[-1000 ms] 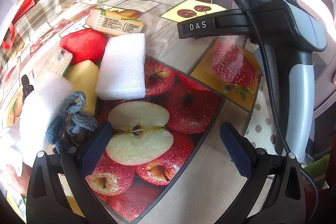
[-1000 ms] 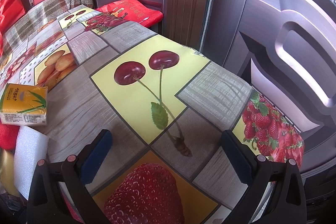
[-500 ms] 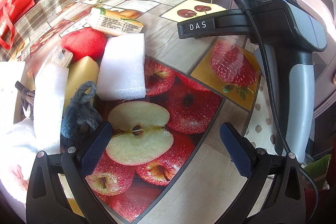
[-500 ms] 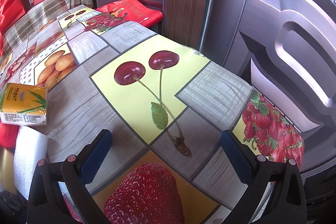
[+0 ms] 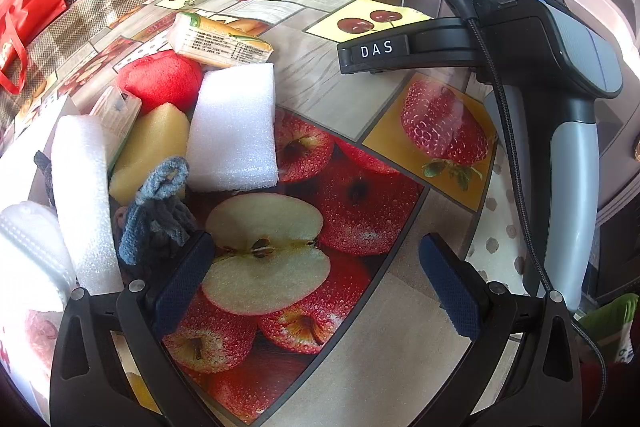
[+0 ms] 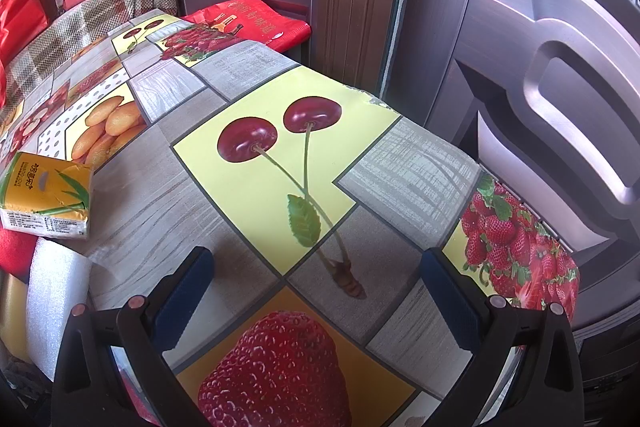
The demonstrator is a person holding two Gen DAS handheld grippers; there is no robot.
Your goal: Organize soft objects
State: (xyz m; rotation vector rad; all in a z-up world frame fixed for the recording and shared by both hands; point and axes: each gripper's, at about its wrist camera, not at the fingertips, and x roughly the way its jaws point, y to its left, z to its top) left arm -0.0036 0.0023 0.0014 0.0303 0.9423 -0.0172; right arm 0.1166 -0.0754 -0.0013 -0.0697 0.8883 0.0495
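White foam block [image 5: 234,129] flat beside yellow sponge [image 5: 150,147]

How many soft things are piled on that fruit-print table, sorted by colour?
White: 3, the foam block, the foam strip and a white padded item at the left edge.
Red: 1, the plush.
Yellow: 2, the sponge and the tissue pack.
Blue-grey: 1, the knitted bundle.
Total: 7 that I can make out; a partly hidden packet is not counted.
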